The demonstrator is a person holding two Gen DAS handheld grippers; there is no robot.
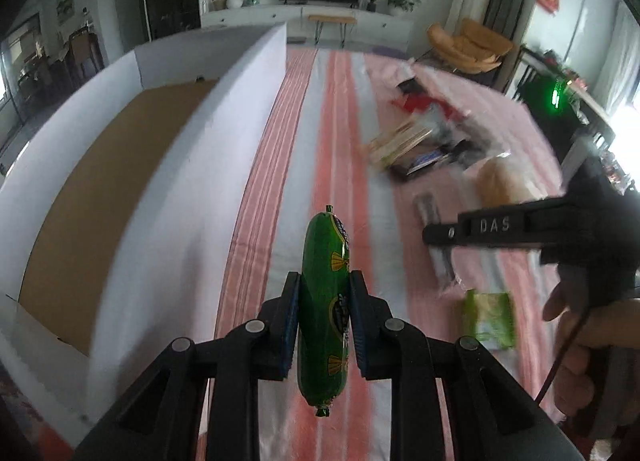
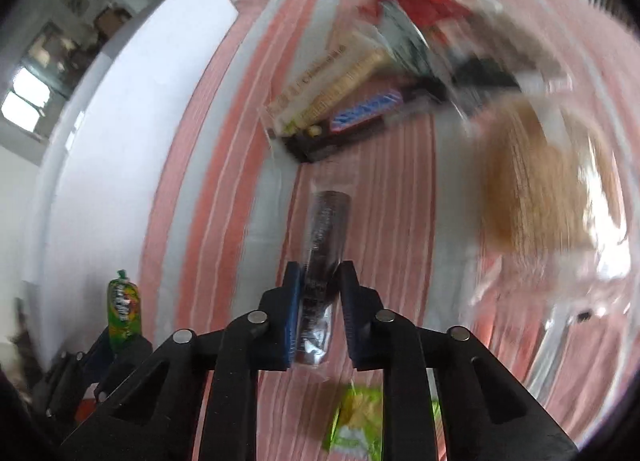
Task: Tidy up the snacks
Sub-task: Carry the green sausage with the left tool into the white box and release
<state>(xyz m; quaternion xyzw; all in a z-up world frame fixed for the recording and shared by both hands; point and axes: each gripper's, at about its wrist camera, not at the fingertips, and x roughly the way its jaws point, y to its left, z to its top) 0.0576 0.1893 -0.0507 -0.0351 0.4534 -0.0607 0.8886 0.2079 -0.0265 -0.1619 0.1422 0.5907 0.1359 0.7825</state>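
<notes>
My left gripper (image 1: pixel 324 281) is shut on a green sausage stick (image 1: pixel 325 261), held above the striped pink cloth (image 1: pixel 340 121) beside the white box (image 1: pixel 180 149). My right gripper (image 2: pixel 318 273) is shut on a dark snack in clear wrap (image 2: pixel 325 233), lifted over the cloth. The right gripper also shows in the left wrist view (image 1: pixel 500 227), at the right. The green sausage shows at the lower left of the right wrist view (image 2: pixel 123 307).
A pile of snacks lies ahead: beige bars (image 2: pixel 336 85), a blue-label chocolate bar (image 2: pixel 366 109), a red packet (image 2: pixel 424 5), a bagged bread (image 2: pixel 532 181). A light green packet (image 2: pixel 356 421) lies under my right gripper. The box has a brown cardboard floor (image 1: pixel 112 181).
</notes>
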